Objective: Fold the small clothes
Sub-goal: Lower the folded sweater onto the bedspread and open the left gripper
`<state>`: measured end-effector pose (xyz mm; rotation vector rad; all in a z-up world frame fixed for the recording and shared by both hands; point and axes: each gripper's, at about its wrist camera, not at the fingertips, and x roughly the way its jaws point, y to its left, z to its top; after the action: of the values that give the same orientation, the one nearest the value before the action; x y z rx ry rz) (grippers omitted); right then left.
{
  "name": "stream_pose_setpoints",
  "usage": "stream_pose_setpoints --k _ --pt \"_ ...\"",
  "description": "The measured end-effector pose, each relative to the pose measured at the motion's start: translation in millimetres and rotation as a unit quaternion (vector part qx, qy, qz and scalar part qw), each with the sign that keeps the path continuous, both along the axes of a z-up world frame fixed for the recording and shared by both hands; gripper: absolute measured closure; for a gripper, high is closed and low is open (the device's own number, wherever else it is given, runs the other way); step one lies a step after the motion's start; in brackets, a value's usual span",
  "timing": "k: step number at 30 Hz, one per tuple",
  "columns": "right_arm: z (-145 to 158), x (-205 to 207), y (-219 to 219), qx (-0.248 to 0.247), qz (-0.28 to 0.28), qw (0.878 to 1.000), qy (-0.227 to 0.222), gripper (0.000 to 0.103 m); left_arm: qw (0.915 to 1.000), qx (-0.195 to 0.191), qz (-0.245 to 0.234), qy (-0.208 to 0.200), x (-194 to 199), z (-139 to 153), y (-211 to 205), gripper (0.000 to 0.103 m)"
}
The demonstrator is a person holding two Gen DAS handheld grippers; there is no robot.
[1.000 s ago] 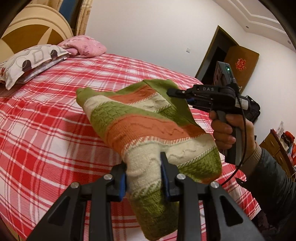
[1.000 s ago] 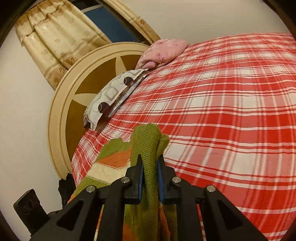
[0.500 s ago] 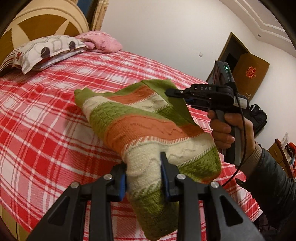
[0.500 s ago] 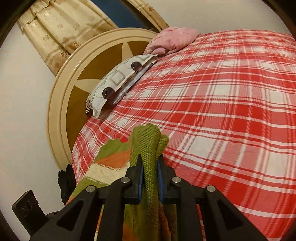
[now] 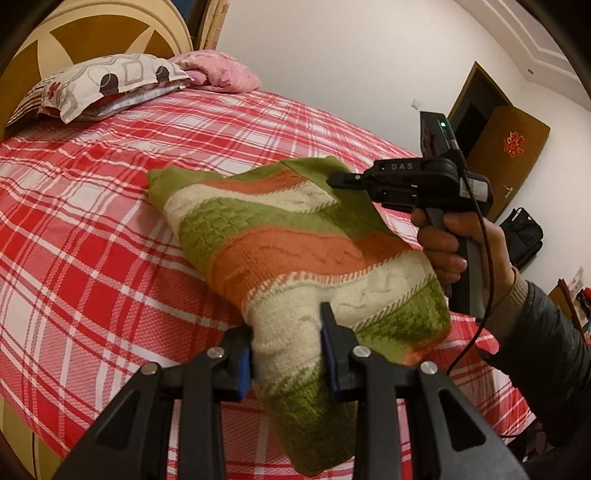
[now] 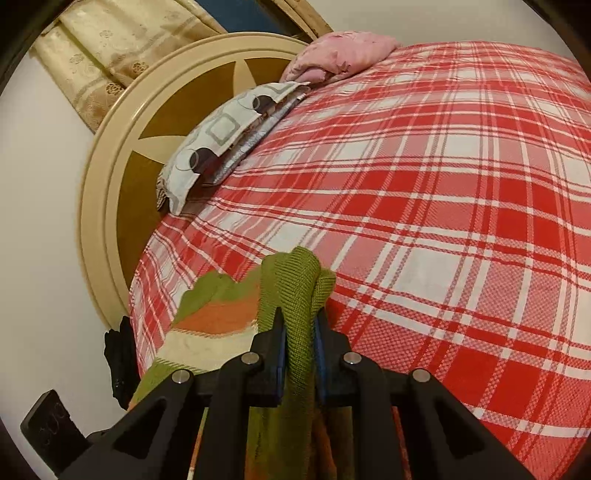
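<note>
Left wrist view: the left claw (image 5: 287, 343) is clamped on a thick fold of the striped knit sweater (image 5: 295, 251), its blue-padded fingers (image 5: 328, 354) pressing the cream and green bands from both sides. The sweater, banded in green, orange and cream, is bunched and held up over the bed (image 5: 92, 221), with its far green end reaching toward the patterned pillow (image 5: 103, 85). At the sweater's upper green edge, on the side away from the pillow, the right claw (image 5: 334, 181) meets the fabric; a hand (image 5: 454, 240) in a dark sleeve holds its handle. Beyond the patterned pillow lies a pink pillow (image 5: 218, 70), both at the round headboard (image 5: 85, 33). A dark wooden door (image 5: 506, 155) stands in the white wall on the far side of the sweater from the pillows.

Right wrist view: the right claw (image 6: 298, 332) is closed tight on a folded green ridge of the sweater (image 6: 291, 295), which sticks up between the jaws, while the striped part hangs down on the headboard (image 6: 110, 192) side. The red plaid bed (image 6: 443, 221) spreads out past the sweater, with the patterned pillow (image 6: 225, 136) and pink pillow (image 6: 340, 55) by the headboard and a gold curtain (image 6: 110, 55) above it.
</note>
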<state>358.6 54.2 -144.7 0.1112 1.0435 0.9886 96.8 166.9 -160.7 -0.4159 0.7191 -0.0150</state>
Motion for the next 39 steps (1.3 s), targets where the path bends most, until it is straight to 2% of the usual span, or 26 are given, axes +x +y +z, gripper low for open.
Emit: stream_pose_setpoints --k 4,5,6,8,9,11,13,16,17,19,21,22,23,25,27,29,30,31,34,36,37,39 --pt "-5 -2 3 -0.022 0.006 1.0 -0.011 0.089 0.9999 -0.001 0.006 0.014 -4 -12 1 0.069" --pt "-3 -5 1 -0.025 0.005 0.999 -0.02 0.087 0.9998 -0.001 0.007 0.02 -5 -17 1 0.068" --pt "-1 -9 -2 -0.026 0.005 0.999 -0.028 0.086 0.9995 0.002 0.01 0.03 -7 -25 1 0.063" --pt "6 -21 -13 -0.024 0.002 0.998 -0.051 0.078 0.9992 0.004 0.015 0.036 -11 -34 2 0.057" --pt "11 -28 -20 -0.026 0.001 0.998 -0.064 0.069 0.9994 0.002 0.018 0.031 -15 -36 3 0.053" --pt "24 -44 -35 -0.011 0.005 0.997 -0.078 0.065 0.9993 0.002 0.024 0.027 -17 -34 3 0.048" --pt "39 -68 -47 0.013 0.027 0.995 -0.093 0.065 0.9994 -0.002 0.026 0.022 -18 -30 3 0.047" --pt "49 -113 -50 0.036 0.104 0.989 -0.094 0.065 0.9993 -0.003 0.036 0.008 -15 -21 5 0.04" --pt "47 -129 -48 0.032 0.136 0.986 -0.093 0.065 0.999 0.001 0.044 -0.002 -14 -17 7 0.034" --pt "34 -151 -45 0.0 0.163 0.981 -0.103 0.065 0.9974 0.023 0.063 -0.027 -16 -7 10 0.023" --pt "18 -157 -44 -0.06 0.14 0.979 -0.132 0.065 0.9955 0.043 0.076 -0.037 -14 -1 13 0.01" --pt "8 -153 -45 -0.099 0.112 0.978 -0.142 0.065 0.9943 0.057 0.081 -0.039 -10 0 13 0.008" --pt "-3 -146 -51 -0.121 0.092 0.98 -0.13 0.065 0.9937 0.067 0.082 -0.036 -5 -2 12 0.008" --pt "-14 -135 -65 -0.097 0.078 0.989 -0.085 0.065 0.9937 0.084 0.073 -0.011 9 -12 8 0.008" --pt "-18 -136 -68 -0.098 0.078 0.988 -0.086 0.065 0.9913 0.109 0.067 0.031 24 -29 -2 0.008" --pt "-18 -143 -68 -0.106 0.074 0.986 -0.107 0.065 0.9915 0.112 0.061 0.023 25 -33 -6 0.004" --pt "-20 -145 -69 -0.107 0.071 0.986 -0.11 0.065 0.9887 0.132 0.068 0.023 24 -35 -9 0.0" --pt "-21 -147 -69 -0.109 0.071 0.985 -0.116 0.065 0.9879 0.135 0.073 0.022 23 -35 -9 0.0" --pt "-23 -152 -73 -0.112 0.068 0.981 -0.144 0.065 0.9908 0.106 0.075 0.038 19 -33 0 0.0" --pt "-21 -152 -80 -0.113 0.052 0.981 -0.148 0.062 0.9911 0.101 0.076 0.043 11 -25 0 0.0" --pt "-20 -151 -86 -0.124 0.031 0.981 -0.143 0.055 0.9908 0.106 0.075 0.038 3 -18 -2 0.0" --pt "-17 -151 -108 -0.105 -0.002 0.988 -0.116 0.054 0.9899 0.121 0.07 0.021 -16 -3 -11 0.0"
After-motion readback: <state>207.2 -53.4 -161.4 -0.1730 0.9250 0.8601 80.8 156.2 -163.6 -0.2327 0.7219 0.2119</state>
